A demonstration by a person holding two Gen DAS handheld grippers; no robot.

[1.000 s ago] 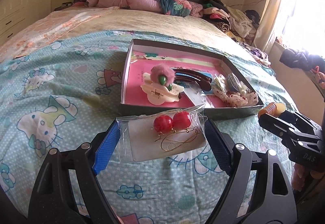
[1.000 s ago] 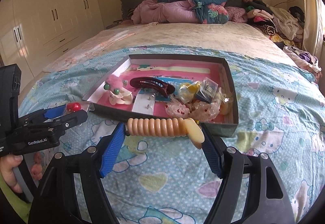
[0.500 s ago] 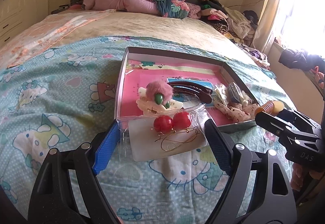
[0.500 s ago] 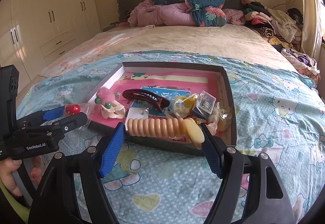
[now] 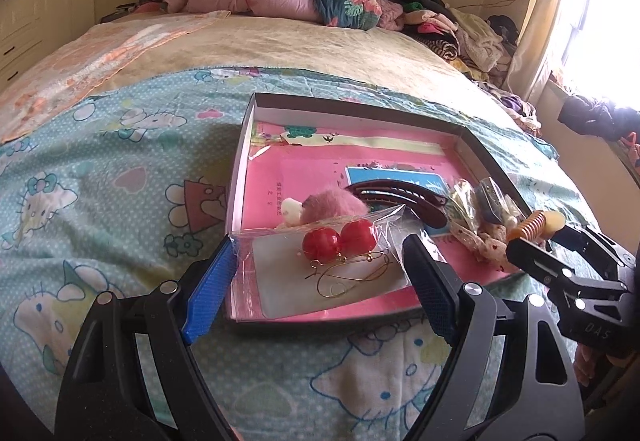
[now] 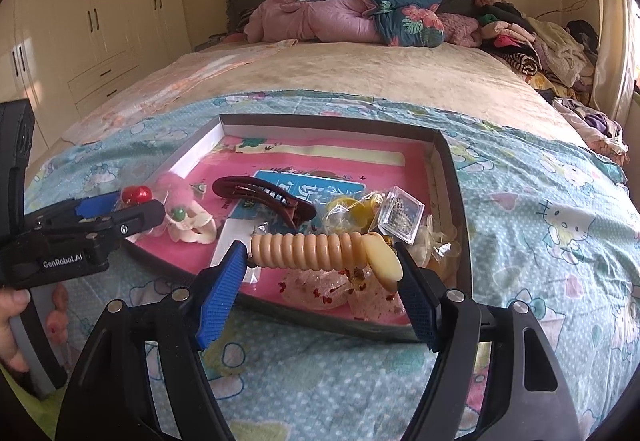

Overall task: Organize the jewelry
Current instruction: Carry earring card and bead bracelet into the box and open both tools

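Over the near edge of the box point(image 5: 472, 139), the left gripper point(image 5: 320, 265) pinches the earring packet point(image 5: 320, 273) and the right gripper point(image 6: 322, 261) pinches the ribbed hair clip point(image 6: 320, 251), either likely to snag the crowded trinkets on release.

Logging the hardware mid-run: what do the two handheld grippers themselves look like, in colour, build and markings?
Both match: black plastic frames with silver round fasteners and cut-out slots. The left gripper and right gripper each carry one blue textured finger pad and one darker navy textured pad. Seen from outside, the left one's body reads "GenRobot.AI"; the right one's shows "DAS". No cables or sleeves show.
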